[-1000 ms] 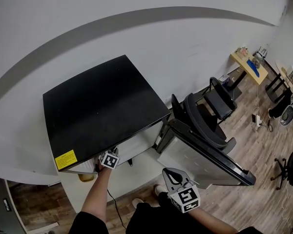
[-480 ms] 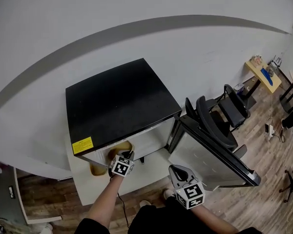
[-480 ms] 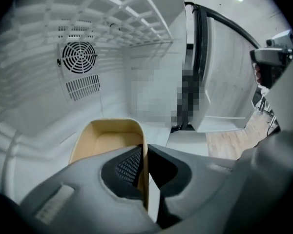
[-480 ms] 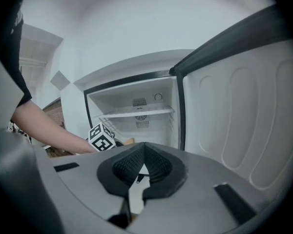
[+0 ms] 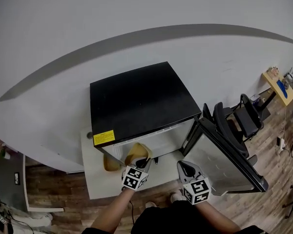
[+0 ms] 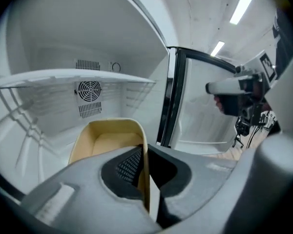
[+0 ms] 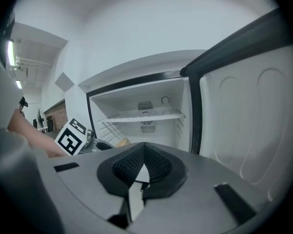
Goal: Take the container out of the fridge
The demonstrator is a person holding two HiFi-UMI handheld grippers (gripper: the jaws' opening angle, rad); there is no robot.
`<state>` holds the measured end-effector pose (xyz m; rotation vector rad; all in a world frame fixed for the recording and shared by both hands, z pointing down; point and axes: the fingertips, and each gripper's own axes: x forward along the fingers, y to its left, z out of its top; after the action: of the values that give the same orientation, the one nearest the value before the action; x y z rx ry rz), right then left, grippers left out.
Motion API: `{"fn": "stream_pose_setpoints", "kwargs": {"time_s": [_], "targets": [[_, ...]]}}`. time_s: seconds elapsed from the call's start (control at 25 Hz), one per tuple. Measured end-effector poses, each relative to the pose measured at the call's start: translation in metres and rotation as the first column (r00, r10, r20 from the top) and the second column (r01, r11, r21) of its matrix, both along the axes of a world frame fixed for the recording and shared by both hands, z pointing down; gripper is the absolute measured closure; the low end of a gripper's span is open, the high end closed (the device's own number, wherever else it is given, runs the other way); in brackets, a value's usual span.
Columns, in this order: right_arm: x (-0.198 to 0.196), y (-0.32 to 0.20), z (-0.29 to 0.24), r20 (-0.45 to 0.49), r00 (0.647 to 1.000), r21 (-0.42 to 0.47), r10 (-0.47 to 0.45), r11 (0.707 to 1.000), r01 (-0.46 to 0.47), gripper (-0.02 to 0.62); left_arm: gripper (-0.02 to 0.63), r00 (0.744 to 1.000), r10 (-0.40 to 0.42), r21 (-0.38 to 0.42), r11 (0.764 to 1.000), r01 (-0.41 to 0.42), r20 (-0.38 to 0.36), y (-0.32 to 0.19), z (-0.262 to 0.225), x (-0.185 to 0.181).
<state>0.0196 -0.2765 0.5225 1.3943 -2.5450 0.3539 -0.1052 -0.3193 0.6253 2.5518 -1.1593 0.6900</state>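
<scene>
Tan container [image 6: 107, 140] in L gripper [image 6: 145, 152]

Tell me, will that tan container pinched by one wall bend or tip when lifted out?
Probably fairly stiff: the tan container shows no buckling though the left gripper pinches only one thin wall. Likely light, since what shows of its inside looks empty. Gripped at one side, it might tilt or swing.
</scene>
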Motion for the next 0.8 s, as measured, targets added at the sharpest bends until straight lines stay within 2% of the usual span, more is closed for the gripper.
{"fn": "stream_pose_setpoints", "kwargs": {"time_s": [0.12, 0.28, 0.36, 0.48, 0.52, 0.68, 0.8], "targets": [[-0.006, -0.005, -0.002, -0.009, 1.0, 0.008, -0.008, 1.0, 0.008, 0.598, 0.586, 0.994, -0.049, 0.038, 0.998, 0.053, -0.096, 0.017, -0.029, -0.004], [-0.017, -0.01, -0.006, -0.019, 0.999, 0.029, -0.027, 0.999, 0.027, 0.599, 0.586, 0.968, -0.127, 0.072, 0.987, 0.146, -0.218, 0.038, -0.062, -0.019], [-0.022, -0.012, -0.007, -0.026, 0.999, 0.034, -0.035, 0.999, 0.035, 0.598, 0.586, 0.956, -0.157, 0.099, 0.978, 0.186, -0.246, 0.05, -0.076, -0.028], [-0.032, -0.013, -0.005, -0.037, 0.998, 0.037, -0.051, 0.998, 0.052, 0.599, 0.586, 0.954, -0.188, 0.164, 0.959, 0.23, -0.234, 0.069, -0.093, -0.04], [-0.035, -0.013, -0.005, -0.04, 0.998, 0.039, -0.054, 0.998, 0.056, 0.599, 0.586, 0.944, -0.209, 0.169, 0.952, 0.256, -0.255, 0.076, -0.098, -0.045], [-0.046, -0.012, -0.006, -0.055, 0.997, 0.06, -0.051, 0.997, 0.054, 0.6, 0.586, 0.876, -0.314, 0.123, 0.917, 0.38, -0.365, 0.095, -0.103, -0.072], [-0.055, -0.011, -0.011, -0.065, 0.996, 0.088, -0.054, 0.994, 0.06, 0.6, 0.586, 0.861, -0.352, 0.11, 0.903, 0.416, -0.367, 0.103, -0.095, -0.088]]}}
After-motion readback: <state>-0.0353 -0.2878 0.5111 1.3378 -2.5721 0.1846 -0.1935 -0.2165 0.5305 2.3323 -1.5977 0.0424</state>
